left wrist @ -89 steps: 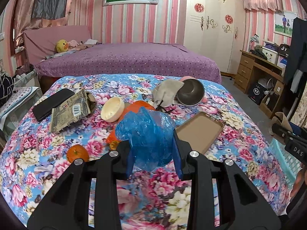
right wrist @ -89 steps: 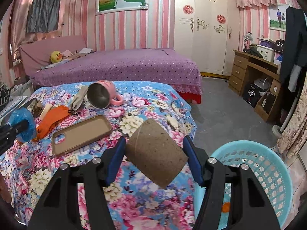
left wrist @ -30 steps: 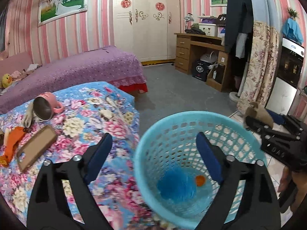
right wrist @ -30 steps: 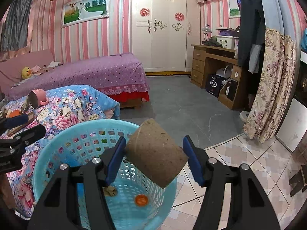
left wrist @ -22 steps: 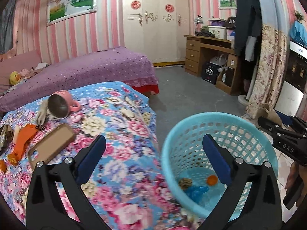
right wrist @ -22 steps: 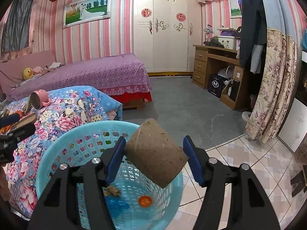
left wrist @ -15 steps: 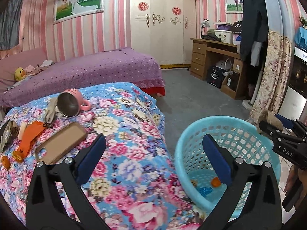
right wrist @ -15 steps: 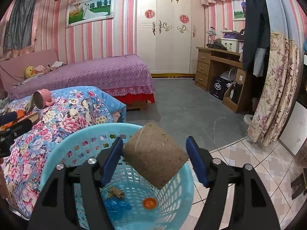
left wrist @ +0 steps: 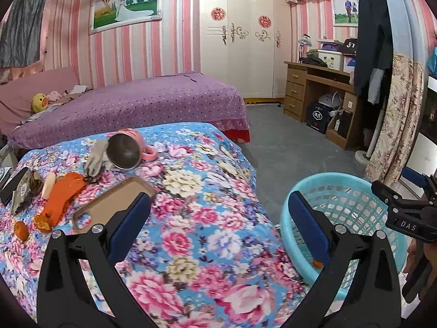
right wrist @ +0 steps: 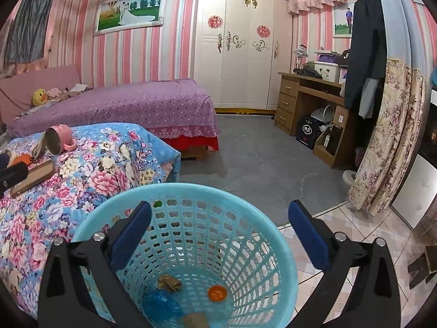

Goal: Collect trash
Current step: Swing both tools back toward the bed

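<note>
right tool spread, jaws just opened over basket to drop roll | left tool spread, empty, facing bed litter

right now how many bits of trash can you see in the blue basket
4 in the blue basket: a brown crumpled scrap at the back left, an orange peel to its right, a blue plastic bag front left, a cardboard tube nearest. More may hide below the frame.

Pink-striped walls, white wardrobe, purple bed, wooden desk, seemingly grey concrete floor.
</note>
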Motion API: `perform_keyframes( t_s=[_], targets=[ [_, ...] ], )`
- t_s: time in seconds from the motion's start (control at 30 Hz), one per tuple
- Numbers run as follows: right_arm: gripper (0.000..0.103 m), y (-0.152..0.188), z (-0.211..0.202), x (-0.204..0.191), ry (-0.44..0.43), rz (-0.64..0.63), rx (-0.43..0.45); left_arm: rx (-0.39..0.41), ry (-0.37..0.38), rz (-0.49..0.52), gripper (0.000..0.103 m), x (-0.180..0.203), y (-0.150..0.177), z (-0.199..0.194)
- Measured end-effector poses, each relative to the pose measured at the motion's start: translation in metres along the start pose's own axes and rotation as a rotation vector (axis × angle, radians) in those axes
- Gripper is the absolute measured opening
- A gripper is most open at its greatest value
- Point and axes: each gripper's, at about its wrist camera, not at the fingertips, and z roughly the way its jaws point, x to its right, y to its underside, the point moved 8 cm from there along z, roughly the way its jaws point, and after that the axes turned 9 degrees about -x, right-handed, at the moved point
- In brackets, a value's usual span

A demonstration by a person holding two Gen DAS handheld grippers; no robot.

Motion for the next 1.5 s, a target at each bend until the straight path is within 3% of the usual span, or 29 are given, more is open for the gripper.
perform_keyframes(
  t_s=[0.57,1.1,1.5],
  targets=[
    [0.098,-0.019,-0.006,-0.058,-0.053,0.017,0.011,0.019,-0.072,-0.061,0.097,-0.084,0.001,-0.022],
    [0.098,-0.034,-0.006,-0.167,-0.121,-0.057,0.01,0.035,-0.204,-0.123,0.098,-0.201,0.021,-0.039],
    [0.098,-0.032,-0.007,-0.232,-0.14,-0.126,0.0,-0.002,-0.236,-0.184,0.098,-0.267,0.045,-0.036]
  ],
)
